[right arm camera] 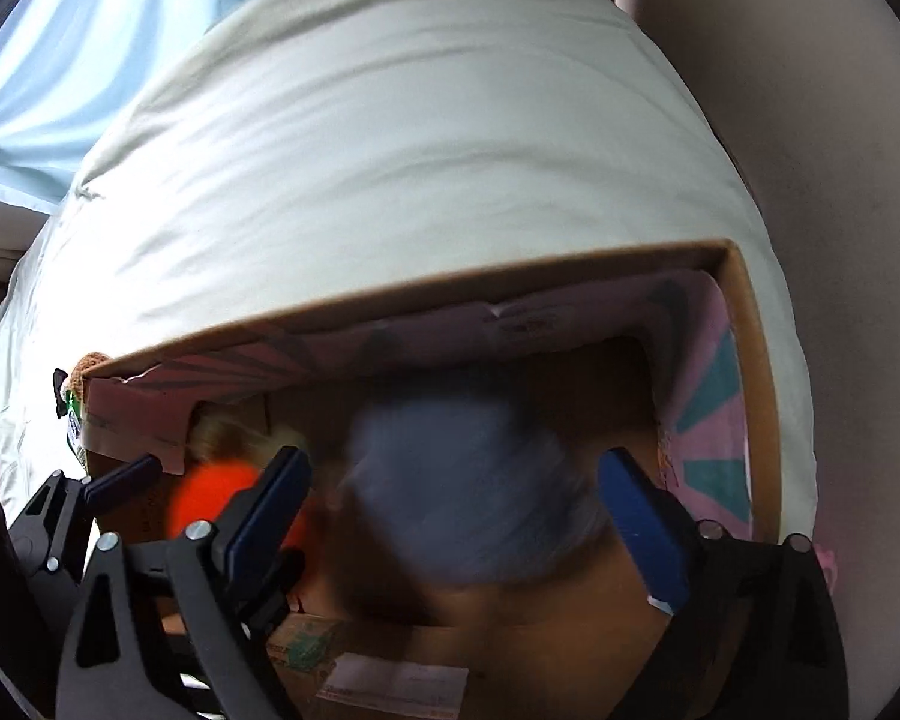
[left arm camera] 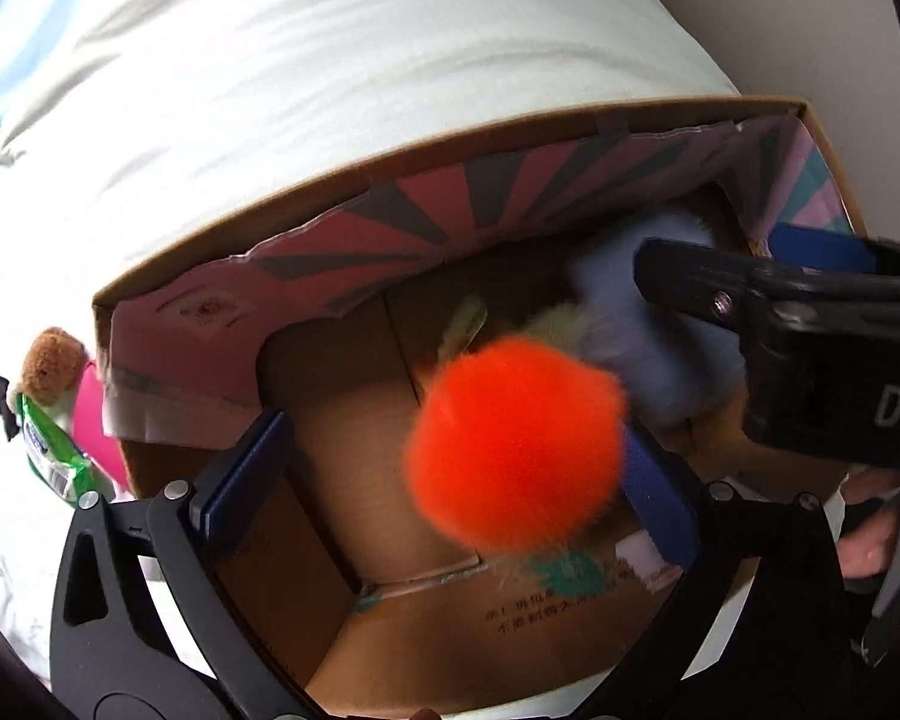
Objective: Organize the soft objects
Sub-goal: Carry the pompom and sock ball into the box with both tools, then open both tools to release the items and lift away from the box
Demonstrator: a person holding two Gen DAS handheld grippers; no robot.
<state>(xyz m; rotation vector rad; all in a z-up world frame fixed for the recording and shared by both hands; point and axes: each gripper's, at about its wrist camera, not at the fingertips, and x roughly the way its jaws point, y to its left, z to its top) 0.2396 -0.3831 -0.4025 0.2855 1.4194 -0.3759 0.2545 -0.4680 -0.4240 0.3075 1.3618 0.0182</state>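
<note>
White bedding [left arm camera: 306,90] covered the bed where an open cardboard box [left arm camera: 390,180] sat. Over the box, the left gripper [left arm camera: 450,474] had its jaws spread wide; a fluffy orange pompom [left arm camera: 513,444] lay between them, touching the right pad. The right gripper [right arm camera: 456,498] was also wide open around a blurred, pale blue pompom [right arm camera: 462,480]. Beside the box's left wall lay a small brown plush toy [left arm camera: 51,369].
</note>
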